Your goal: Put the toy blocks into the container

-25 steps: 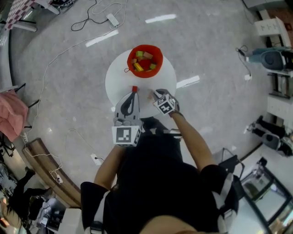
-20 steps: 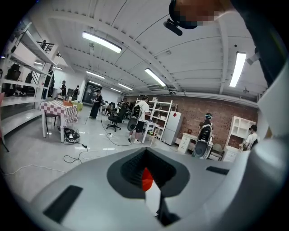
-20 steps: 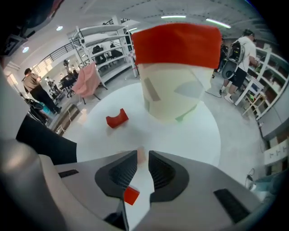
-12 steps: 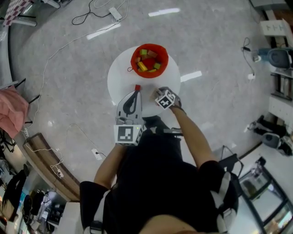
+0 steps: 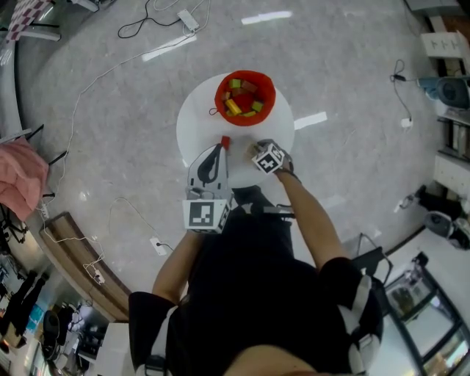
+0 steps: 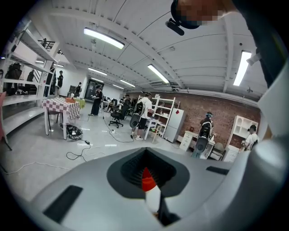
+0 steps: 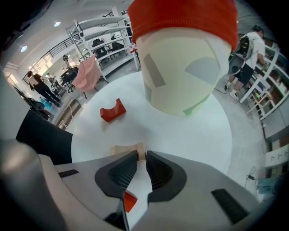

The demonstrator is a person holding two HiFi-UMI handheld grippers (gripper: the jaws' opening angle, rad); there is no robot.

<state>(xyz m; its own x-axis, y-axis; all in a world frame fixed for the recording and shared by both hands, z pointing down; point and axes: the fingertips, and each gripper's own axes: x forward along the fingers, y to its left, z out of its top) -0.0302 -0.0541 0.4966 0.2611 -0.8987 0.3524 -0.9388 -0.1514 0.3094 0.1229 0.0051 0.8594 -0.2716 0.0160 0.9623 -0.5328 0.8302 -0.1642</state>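
A red-rimmed container point(image 5: 218, 95) holding several coloured blocks stands at the far side of the round white table point(image 5: 194, 125). My right gripper point(image 5: 263, 152) points steeply down at the table's near part. In the right gripper view its jaws point(image 7: 141, 154) stand narrowly apart over the right end of a pale wooden block point(image 7: 118, 150), which runs on under the left jaw. A red arch block point(image 7: 112, 110) lies to the left, and the container point(image 7: 180, 67) rises behind. My left gripper point(image 5: 222, 147) is shut, with the red block point(image 5: 225, 141) just past its tip.
Cables and a power strip point(image 5: 189, 20) lie on the grey floor beyond the table. A pink cloth point(image 5: 22, 176) hangs at the left and a wooden bench point(image 5: 81, 264) stands near it. Shelves and equipment line the right side.
My right gripper has come down toward the table and tipped steeper. The left gripper has barely shifted. The head view has drifted a little.
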